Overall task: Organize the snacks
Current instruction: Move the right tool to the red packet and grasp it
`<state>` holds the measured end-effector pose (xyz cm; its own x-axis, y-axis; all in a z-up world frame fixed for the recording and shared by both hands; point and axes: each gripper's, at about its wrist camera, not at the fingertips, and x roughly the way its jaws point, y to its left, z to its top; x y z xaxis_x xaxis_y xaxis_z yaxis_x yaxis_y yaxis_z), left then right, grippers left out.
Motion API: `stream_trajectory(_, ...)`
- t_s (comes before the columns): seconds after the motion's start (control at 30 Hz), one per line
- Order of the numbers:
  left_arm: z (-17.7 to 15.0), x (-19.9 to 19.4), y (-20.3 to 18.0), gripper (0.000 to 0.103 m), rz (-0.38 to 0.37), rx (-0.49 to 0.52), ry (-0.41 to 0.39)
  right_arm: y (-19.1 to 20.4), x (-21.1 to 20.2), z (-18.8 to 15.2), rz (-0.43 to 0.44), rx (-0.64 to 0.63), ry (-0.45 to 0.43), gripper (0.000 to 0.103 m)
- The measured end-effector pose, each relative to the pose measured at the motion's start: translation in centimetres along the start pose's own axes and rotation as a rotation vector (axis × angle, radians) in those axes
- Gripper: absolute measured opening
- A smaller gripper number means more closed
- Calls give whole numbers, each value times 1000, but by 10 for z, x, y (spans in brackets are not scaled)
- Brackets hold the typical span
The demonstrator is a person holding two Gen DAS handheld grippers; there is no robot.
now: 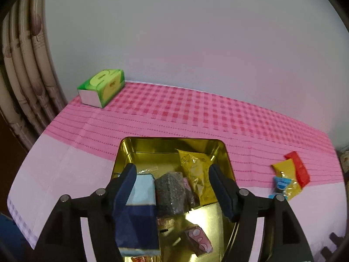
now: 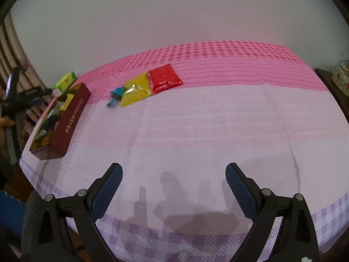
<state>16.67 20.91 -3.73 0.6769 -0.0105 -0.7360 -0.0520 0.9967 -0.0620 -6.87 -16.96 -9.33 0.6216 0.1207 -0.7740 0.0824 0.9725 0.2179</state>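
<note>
Everywhere a pink checked tablecloth [image 2: 196,118] — plain wall [image 2: 174,11] behind.

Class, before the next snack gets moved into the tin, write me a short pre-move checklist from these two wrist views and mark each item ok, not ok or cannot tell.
1. Left gripper free of any snack: ok, jaws wide apart over the tin, pads pressing on nothing.
2. Right gripper empty and open: ok, only tablecloth between its fingers.
3. Snacks left outside the tin: not ok, a red packet, a yellow packet and a blue-wrapped sweet lie on the cloth.
4. Those three spaced for a single pick: not ok, they overlap or touch.
5. Room left in the tin: ok, bare gold floor shows.
6. Green tissue box clear of the route: ok, at the far corner.
</note>
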Motion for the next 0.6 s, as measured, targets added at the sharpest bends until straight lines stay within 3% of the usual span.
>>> stream_trajectory(0.13,0,-34,10,70,-35,-29,-74,4,6,-5,3,-17,14,95)
stream_trajectory(0.27,-22,-67,4,70,-46,75,-102,11,14,-5,-18,-64,12,94)
stream_trajectory(0.47,-89,-92,-4,70,-128,162,-58,16,38,19,-74,-112,19,95)
stream_trajectory(0.6,-130,-94,-8,70,-183,153,-2,22,61,63,-105,-162,-2,94)
